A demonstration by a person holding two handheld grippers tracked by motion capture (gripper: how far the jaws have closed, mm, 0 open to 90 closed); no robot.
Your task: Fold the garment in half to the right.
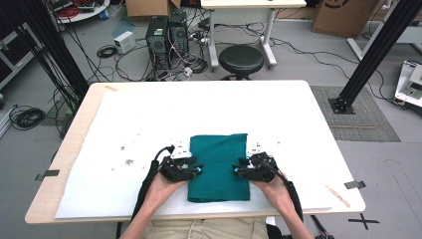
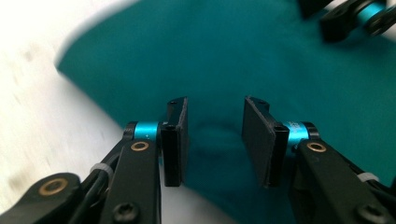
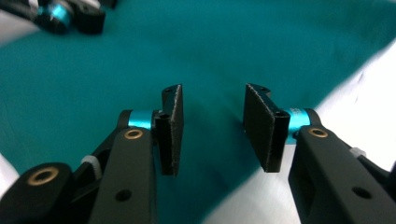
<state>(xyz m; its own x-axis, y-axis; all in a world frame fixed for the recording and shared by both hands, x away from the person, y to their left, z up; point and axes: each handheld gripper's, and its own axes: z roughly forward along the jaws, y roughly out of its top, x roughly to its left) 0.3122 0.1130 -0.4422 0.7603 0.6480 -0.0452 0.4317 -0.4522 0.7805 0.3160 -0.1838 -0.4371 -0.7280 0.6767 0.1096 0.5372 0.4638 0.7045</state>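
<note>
Now | both tools (image 1: 199,169) (image 1: 235,172) released over teal cloth (image 1: 218,167) | white mat (image 1: 298,124) beneath, unobstructed

Each of the tongs is black, the left tongs (image 1: 198,171) and the right tongs (image 1: 236,170) alike, with a white marked plate on top and a black cable trailing back along the forearm. Up close, the flat black pads (image 2: 179,140) sit on bright blue collars, with brass-ringed pivots, black screws and white zip ties on the links. The person's forearms are unsleeved, above light khaki trousers (image 1: 209,229).
</note>
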